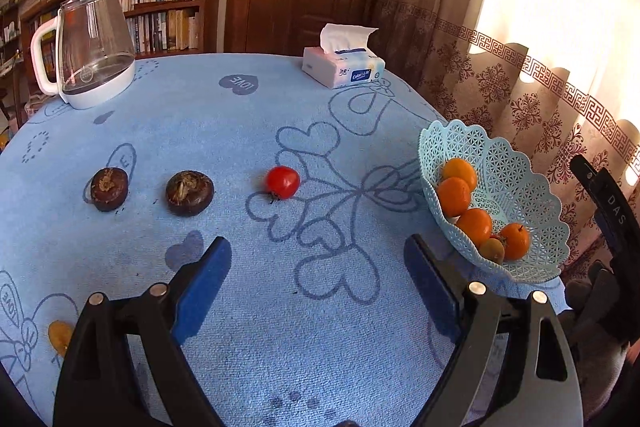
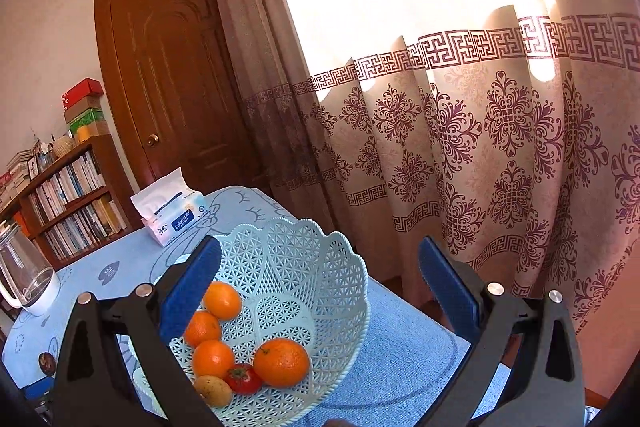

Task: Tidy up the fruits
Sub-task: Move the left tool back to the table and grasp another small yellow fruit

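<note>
Left wrist view first: our left claw (image 1: 318, 287) hangs nearest us, its blue pads wide apart with nothing between them, pointed down over the blue worktop (image 1: 248, 327). We judge it stands open because it is lining up on loose fruit. A scrap of something orange (image 1: 60, 337) lies near left, half hidden behind the claw's frame; we cannot tell what it is. Further out, a small red tomato (image 1: 283, 182) sits alone at mid-worktop, and left of it two dark brown round fruits (image 1: 189, 193) rest well apart from each other, all three outside any container.

To the right, the pale blue lattice basket (image 1: 516, 163) sits at the worktop's edge. Seen from the right wrist, it holds four oranges (image 2: 281, 361), a red tomato (image 2: 244, 379) and a small yellowish fruit (image 2: 214, 390), gathered on its near-left side. Our right claw (image 2: 320, 287) hovers just above it, pads apart and empty.

Far off stand a tissue pack (image 1: 344, 67) and a glass kettle (image 1: 94, 51), which holds nothing we can see.
</note>
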The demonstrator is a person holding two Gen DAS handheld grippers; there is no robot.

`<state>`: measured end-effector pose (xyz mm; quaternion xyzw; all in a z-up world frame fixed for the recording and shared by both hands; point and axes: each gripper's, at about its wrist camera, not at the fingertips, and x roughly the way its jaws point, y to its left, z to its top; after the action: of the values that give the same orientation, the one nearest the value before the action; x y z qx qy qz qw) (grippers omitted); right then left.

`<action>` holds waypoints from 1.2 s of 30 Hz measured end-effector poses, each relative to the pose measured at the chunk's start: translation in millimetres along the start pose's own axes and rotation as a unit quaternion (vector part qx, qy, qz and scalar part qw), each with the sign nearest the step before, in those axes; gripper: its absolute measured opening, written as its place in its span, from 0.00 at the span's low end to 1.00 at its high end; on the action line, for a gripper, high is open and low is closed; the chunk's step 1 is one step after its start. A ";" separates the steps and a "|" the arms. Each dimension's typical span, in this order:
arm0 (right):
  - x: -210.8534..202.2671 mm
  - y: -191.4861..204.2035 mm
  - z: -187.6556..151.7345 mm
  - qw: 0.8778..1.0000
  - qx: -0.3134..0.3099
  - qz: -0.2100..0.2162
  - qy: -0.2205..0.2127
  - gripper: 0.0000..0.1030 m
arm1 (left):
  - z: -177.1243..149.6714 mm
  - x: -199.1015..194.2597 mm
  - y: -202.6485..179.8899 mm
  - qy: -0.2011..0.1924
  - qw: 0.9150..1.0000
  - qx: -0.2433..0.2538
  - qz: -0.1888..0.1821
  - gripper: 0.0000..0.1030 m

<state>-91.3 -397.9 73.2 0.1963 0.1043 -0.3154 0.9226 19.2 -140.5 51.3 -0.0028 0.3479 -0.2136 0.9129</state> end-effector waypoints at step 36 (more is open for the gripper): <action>-18.7 27.3 -6.5 0.997 -0.074 0.016 -0.032 0.97 | -64.5 -66.2 137.3 0.027 0.988 -0.092 0.124 0.72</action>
<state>-89.2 -365.3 81.4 0.1187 0.0943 -0.2978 0.9425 -12.8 19.5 23.3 -0.0384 0.3883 -0.0658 0.9184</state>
